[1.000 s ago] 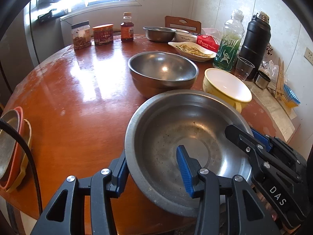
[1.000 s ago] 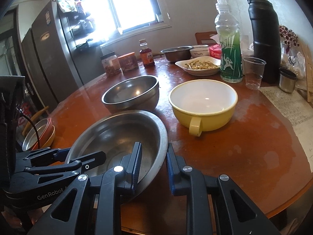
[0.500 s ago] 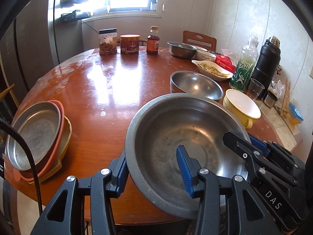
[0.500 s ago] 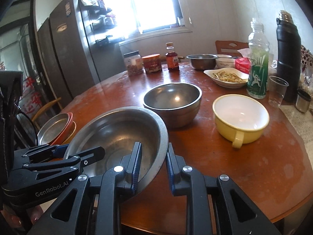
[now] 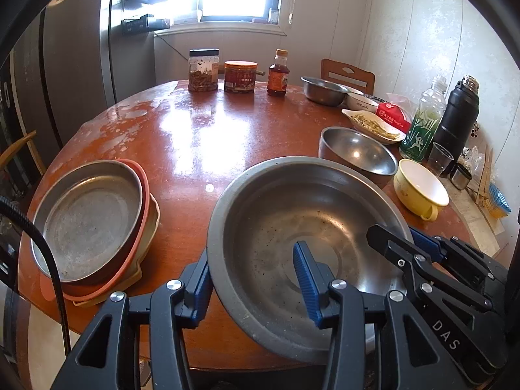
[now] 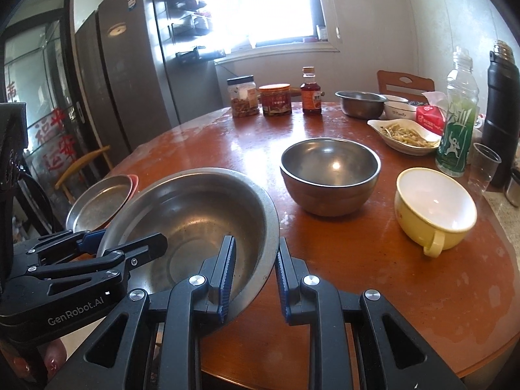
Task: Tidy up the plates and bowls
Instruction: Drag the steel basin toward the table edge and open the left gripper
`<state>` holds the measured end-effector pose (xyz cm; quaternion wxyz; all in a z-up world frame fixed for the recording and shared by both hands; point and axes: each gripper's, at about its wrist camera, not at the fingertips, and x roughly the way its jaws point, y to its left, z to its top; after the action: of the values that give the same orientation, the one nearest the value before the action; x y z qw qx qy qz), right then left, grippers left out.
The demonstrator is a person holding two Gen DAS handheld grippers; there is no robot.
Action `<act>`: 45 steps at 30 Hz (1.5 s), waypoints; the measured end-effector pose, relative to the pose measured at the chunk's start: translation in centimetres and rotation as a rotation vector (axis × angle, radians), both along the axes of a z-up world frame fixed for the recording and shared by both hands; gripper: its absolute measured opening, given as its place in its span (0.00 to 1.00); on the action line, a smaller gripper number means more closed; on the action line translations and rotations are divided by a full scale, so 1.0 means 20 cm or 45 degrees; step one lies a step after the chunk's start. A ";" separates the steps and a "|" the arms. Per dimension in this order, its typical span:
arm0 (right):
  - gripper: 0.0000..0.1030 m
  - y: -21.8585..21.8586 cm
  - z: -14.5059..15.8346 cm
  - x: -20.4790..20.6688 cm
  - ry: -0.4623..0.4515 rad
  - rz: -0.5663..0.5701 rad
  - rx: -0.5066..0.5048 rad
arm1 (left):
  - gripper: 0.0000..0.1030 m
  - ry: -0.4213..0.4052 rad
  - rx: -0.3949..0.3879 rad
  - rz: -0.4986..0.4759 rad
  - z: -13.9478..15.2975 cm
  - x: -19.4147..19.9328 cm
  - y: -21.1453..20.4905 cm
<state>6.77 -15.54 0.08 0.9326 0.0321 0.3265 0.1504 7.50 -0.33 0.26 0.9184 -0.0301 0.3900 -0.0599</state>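
Both grippers clamped on wide steel basin, near table edge.
Left gripper pinches its left rim, right gripper its right rim. Plate stack sits to its left; deep steel bowl and yellow cup far right.

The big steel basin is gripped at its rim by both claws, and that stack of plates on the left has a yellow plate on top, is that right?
Not quite. The top of the stack of plates is a steel plate; the left wrist view shows orange and yellow ones beneath it. The rest holds: the left claw and right claw each grip the big steel basin at its rim.
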 end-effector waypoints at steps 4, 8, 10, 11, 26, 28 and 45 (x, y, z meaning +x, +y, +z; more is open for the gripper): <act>0.23 0.01 -0.03 0.02 0.017 -0.008 -0.011 | 0.46 0.021 -0.017 -0.013 -0.04 0.03 0.01; 0.23 0.00 -0.06 0.05 0.040 -0.023 -0.019 | 0.46 0.041 -0.014 -0.032 -0.09 0.05 -0.01; 0.23 0.00 -0.08 0.06 0.051 -0.030 -0.019 | 0.46 0.052 -0.014 -0.042 -0.11 0.06 -0.02; 0.23 -0.01 -0.09 0.06 0.058 -0.031 -0.021 | 0.46 0.055 -0.017 -0.046 -0.11 0.06 -0.02; 0.24 -0.10 -0.15 0.09 0.094 -0.065 0.017 | 0.46 0.068 -0.002 -0.112 -0.17 0.11 -0.11; 0.26 -0.11 -0.15 0.08 0.098 -0.058 0.029 | 0.46 0.065 0.011 -0.113 -0.16 0.10 -0.11; 0.52 -0.22 -0.07 0.05 0.049 -0.124 0.158 | 0.54 -0.043 0.012 -0.067 -0.03 0.04 -0.06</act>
<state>7.80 -19.88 -1.22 0.9286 0.1087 0.3324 0.1241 8.30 -1.44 -0.30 0.9231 -0.0146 0.3754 -0.0828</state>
